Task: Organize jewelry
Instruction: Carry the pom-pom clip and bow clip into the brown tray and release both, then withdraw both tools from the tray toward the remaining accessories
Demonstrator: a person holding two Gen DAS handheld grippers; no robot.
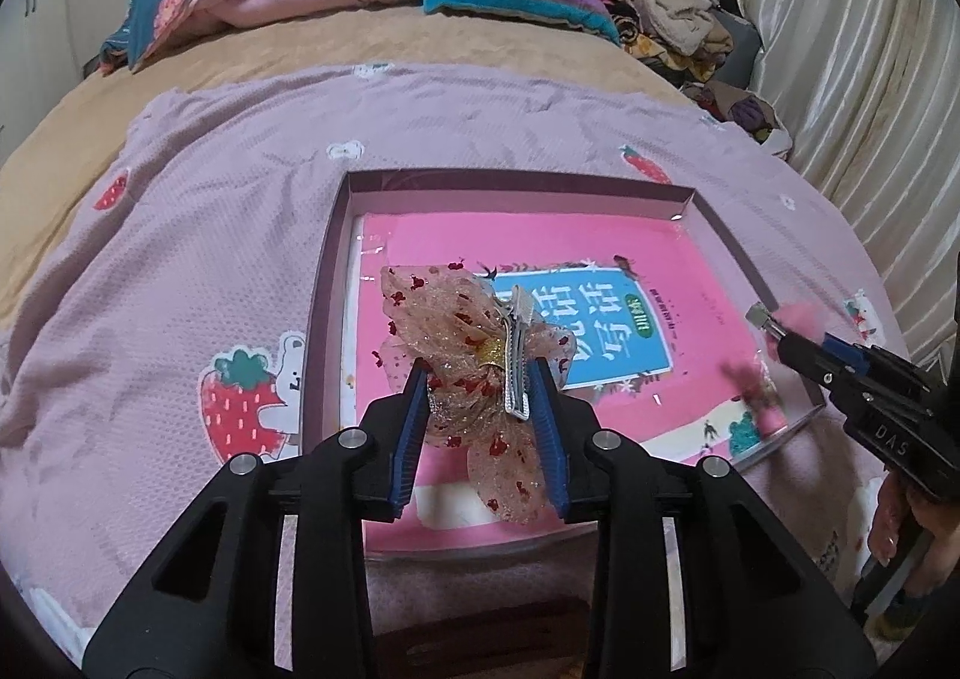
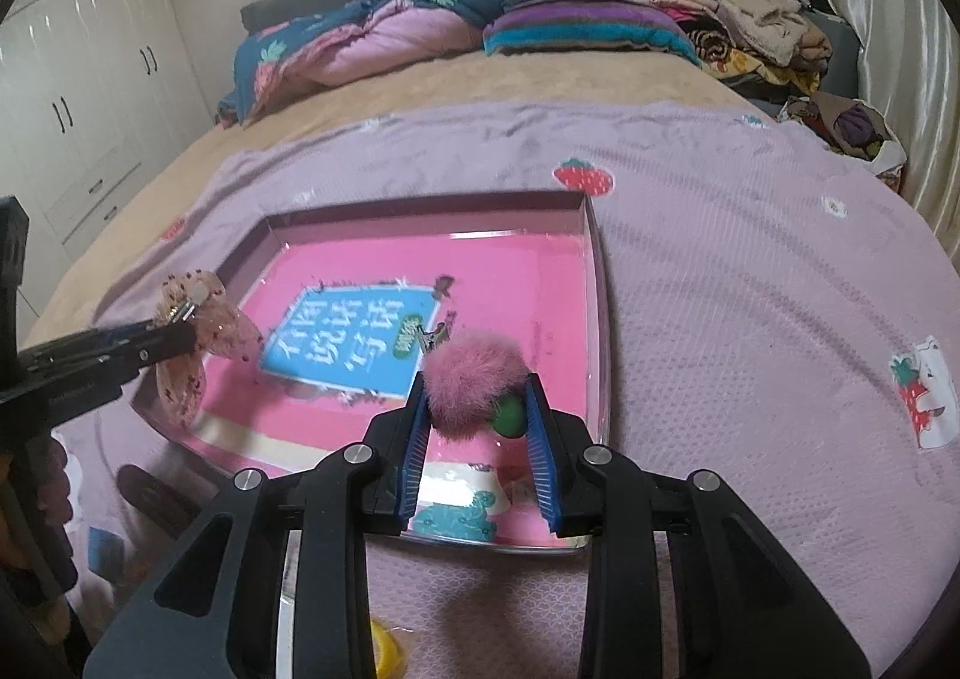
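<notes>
— Sheer glittery bow clip [image 1: 474,373], metal spine, pinched in my left gripper [image 1: 480,379] above the shallow box [image 1: 516,180]?
— Yes. My right gripper [image 2: 477,394] clamps the fluffy pink pompom clip [image 2: 471,382] over it too.

A home bedroom: a wide bed [image 2: 420,91] with a rumpled quilt [image 2: 360,43], a heap of folded clothes [image 2: 750,25], white wardrobe doors [image 2: 90,49] and a pale curtain [image 2: 900,49].
</notes>
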